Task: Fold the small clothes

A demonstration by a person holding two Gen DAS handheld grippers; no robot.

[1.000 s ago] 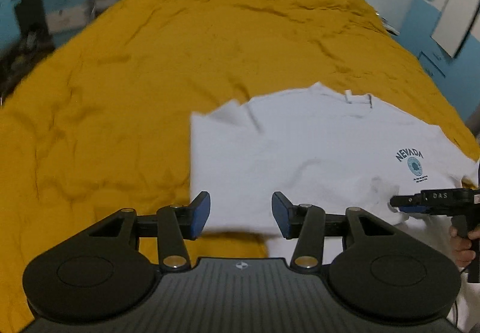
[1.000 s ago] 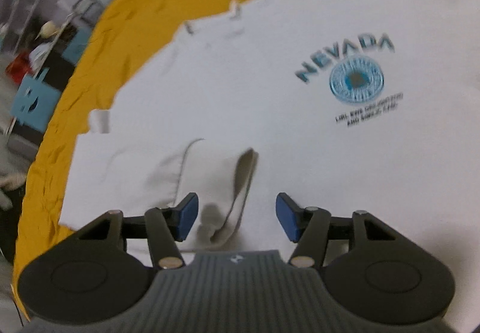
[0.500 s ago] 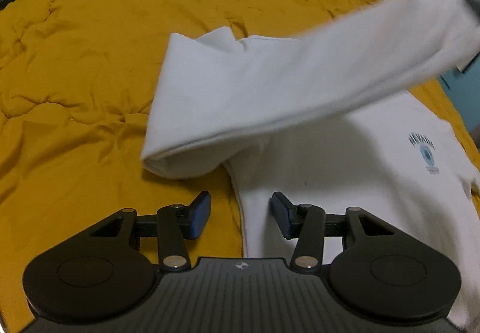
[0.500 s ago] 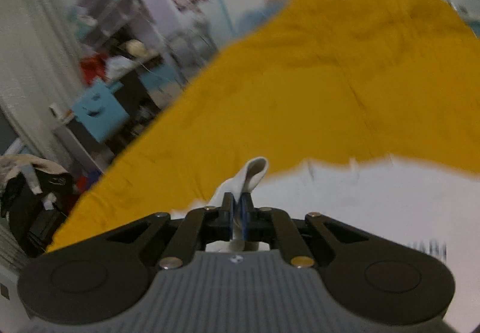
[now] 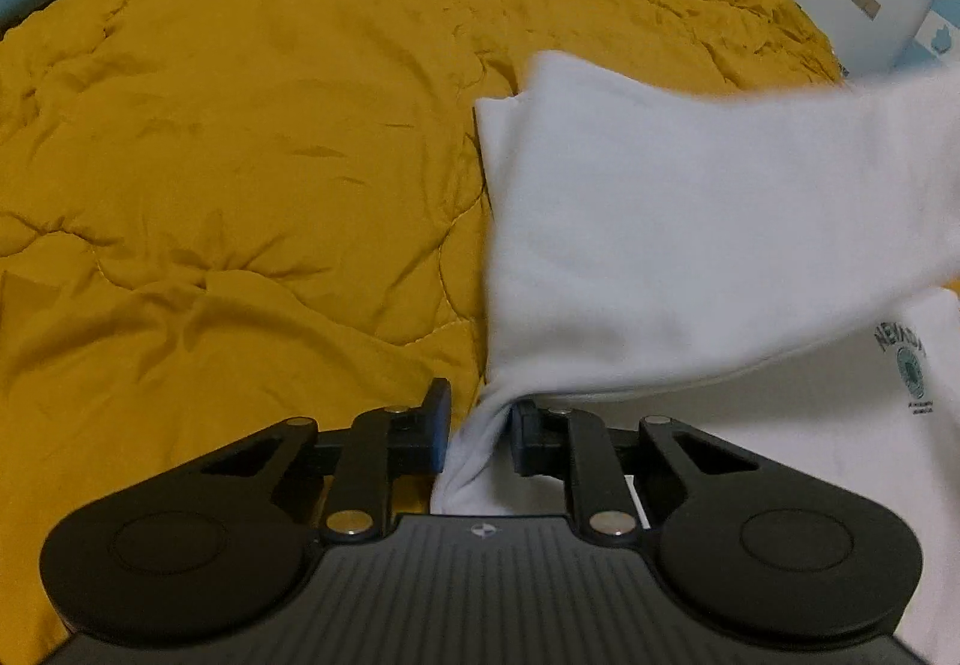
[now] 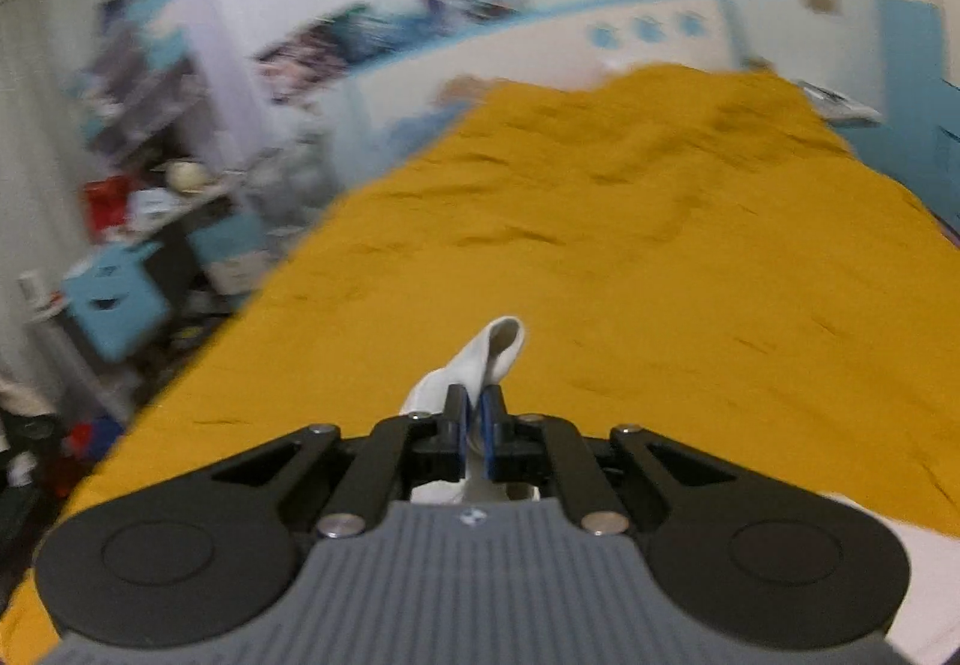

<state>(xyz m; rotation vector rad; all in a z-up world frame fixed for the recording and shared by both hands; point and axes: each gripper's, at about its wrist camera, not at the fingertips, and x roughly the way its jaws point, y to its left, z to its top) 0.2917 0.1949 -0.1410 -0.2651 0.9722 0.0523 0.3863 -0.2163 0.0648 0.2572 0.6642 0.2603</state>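
Since the earlier frame, the left gripper (image 5: 477, 434) has narrowed around the near left edge of the one white shirt (image 5: 690, 239), cloth bunched between its two fingers, which are not fully closed. Right gripper (image 6: 476, 422): fingers pinched nearly together on a fold of shirt (image 6: 489, 356), lifted above the single yellow quilt (image 5: 240, 155). Shirt lies on the quilt's right side, one flap raised across it; printed logo (image 5: 906, 365) at far right.
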